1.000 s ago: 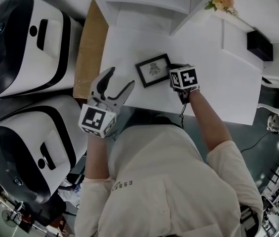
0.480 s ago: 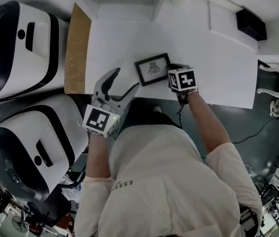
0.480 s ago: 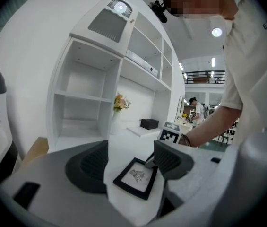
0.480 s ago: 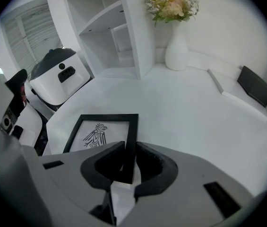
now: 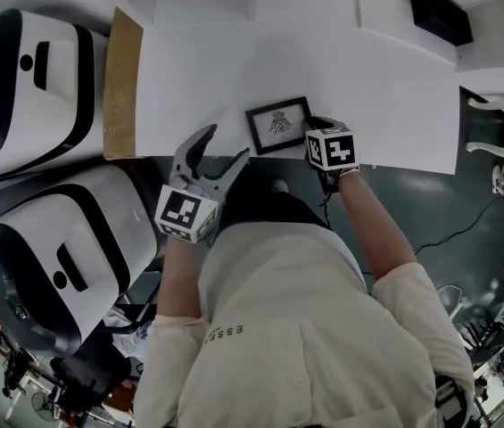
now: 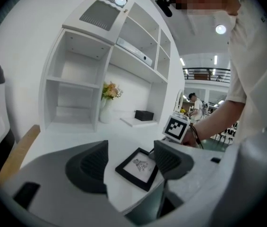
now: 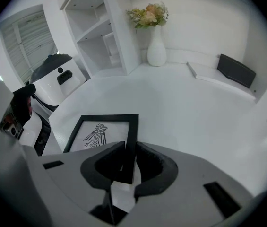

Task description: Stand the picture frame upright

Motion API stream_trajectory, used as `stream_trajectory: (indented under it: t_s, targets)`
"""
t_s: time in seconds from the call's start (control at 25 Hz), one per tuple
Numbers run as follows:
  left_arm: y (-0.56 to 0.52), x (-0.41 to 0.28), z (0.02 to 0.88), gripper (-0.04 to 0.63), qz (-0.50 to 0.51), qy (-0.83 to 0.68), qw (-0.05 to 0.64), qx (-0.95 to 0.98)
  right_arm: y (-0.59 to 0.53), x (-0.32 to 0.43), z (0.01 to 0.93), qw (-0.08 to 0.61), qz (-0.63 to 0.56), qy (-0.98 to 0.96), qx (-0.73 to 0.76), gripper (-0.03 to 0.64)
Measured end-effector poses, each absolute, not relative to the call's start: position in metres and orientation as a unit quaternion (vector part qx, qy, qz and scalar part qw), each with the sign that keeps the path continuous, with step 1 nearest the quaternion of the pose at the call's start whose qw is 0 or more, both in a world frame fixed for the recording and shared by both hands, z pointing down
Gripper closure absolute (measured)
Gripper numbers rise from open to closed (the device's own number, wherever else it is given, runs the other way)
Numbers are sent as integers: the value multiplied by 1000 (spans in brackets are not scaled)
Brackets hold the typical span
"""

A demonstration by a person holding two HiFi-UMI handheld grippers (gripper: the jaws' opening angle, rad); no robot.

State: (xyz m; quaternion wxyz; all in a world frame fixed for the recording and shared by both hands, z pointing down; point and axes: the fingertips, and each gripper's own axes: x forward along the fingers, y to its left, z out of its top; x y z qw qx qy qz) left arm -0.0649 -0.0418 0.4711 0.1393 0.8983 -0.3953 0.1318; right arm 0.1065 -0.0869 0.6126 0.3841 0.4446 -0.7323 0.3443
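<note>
White table, picture frame, shelving behind.

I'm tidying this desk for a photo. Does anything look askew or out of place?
The picture frame lies face up near the front edge of the white table, turned askew to that edge, not standing. The right gripper is clamped on its side border; the left gripper hangs open beside it. Nothing looks spilled or damaged.

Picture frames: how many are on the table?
1. The picture frame lies face-up near the table's front edge, one side clamped in the right gripper. None seen elsewhere.
</note>
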Motion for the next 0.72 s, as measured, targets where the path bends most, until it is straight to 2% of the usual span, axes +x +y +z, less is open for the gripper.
stream_trajectory:
  t_s: [0.44, 0.72]
  targets:
    - [5, -23, 485, 295, 135, -401, 163, 891, -47, 141, 611, 362, 358, -727, 461, 529]
    - [27, -10, 506, 295, 123, -408, 202, 882, -32, 155, 612, 356, 353, -740, 448, 529]
